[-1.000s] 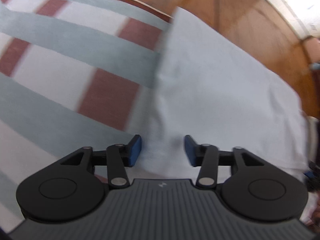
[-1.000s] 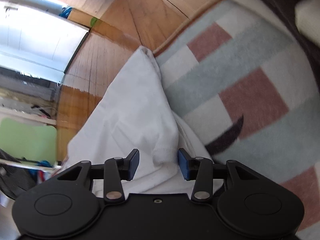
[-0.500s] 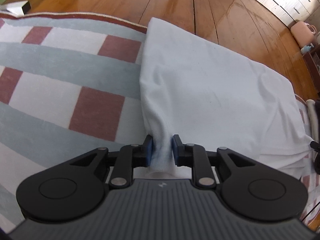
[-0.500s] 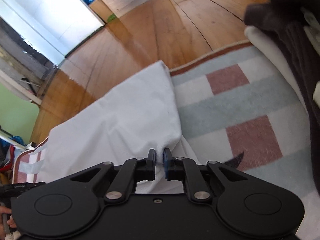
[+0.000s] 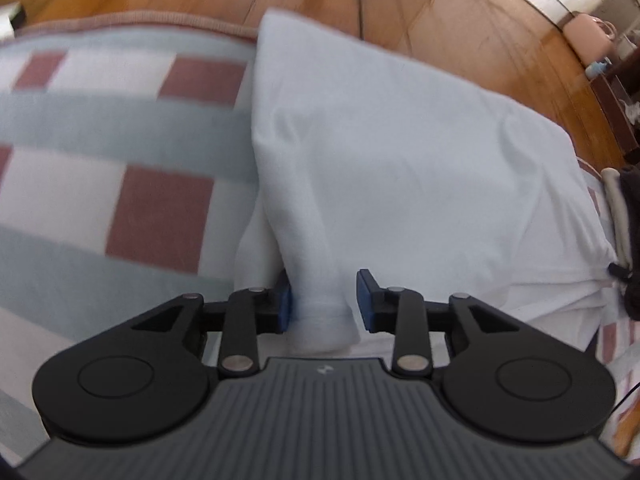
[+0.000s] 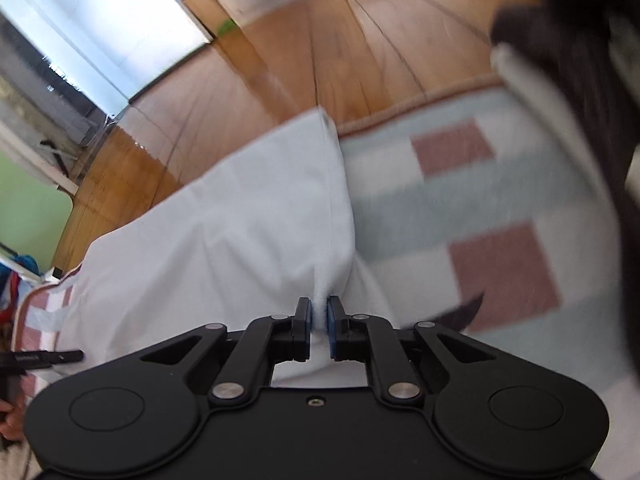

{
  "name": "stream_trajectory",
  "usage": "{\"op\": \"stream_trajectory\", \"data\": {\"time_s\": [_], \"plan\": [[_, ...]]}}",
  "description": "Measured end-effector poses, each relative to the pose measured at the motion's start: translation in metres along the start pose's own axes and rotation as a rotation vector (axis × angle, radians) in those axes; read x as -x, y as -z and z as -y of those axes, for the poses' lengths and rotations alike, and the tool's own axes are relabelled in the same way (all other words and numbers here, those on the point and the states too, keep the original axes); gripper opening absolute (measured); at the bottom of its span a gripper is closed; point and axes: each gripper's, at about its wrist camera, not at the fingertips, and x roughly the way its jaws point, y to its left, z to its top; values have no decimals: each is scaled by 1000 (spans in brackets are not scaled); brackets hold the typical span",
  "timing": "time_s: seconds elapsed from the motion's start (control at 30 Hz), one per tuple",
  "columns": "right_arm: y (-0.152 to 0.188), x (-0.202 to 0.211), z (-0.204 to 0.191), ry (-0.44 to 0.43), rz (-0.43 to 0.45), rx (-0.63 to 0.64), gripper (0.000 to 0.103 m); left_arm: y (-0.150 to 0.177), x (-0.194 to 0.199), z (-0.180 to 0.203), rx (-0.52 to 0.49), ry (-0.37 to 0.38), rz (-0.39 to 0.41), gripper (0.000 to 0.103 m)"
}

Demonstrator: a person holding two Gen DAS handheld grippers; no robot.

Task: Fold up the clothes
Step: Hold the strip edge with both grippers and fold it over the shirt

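Observation:
A white garment [image 5: 400, 152] lies partly lifted over a checked blanket [image 5: 100, 128] of grey, white and red squares. In the left wrist view my left gripper [image 5: 323, 300] is open, its blue pads on either side of a bunched corner of the garment. In the right wrist view my right gripper [image 6: 318, 320] is shut on another corner of the white garment [image 6: 224, 240], which stretches away taut from the pads. The blanket [image 6: 460, 208] shows to the right of it.
Wooden floor [image 5: 400, 8] lies beyond the blanket's edge. A dark garment with a pale edge [image 6: 580, 120] lies at the right of the right wrist view. The other gripper's dark tip [image 5: 628, 240] shows at the left wrist view's right edge.
My left gripper closed on the garment corner, then opened again; the cloth still sits between its pads. My right gripper closed on its corner and stays shut, lifting it.

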Motion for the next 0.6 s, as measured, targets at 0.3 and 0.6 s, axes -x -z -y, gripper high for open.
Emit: {"op": "stream_trajectory", "data": {"time_s": [0.3, 0.6], "plan": [[-10, -3, -14, 62, 77, 105, 8, 1, 9, 12, -78, -101, 95, 10], [-36, 94, -24, -123, 107, 52, 8, -18, 107, 0, -99, 66, 90, 10]]}}
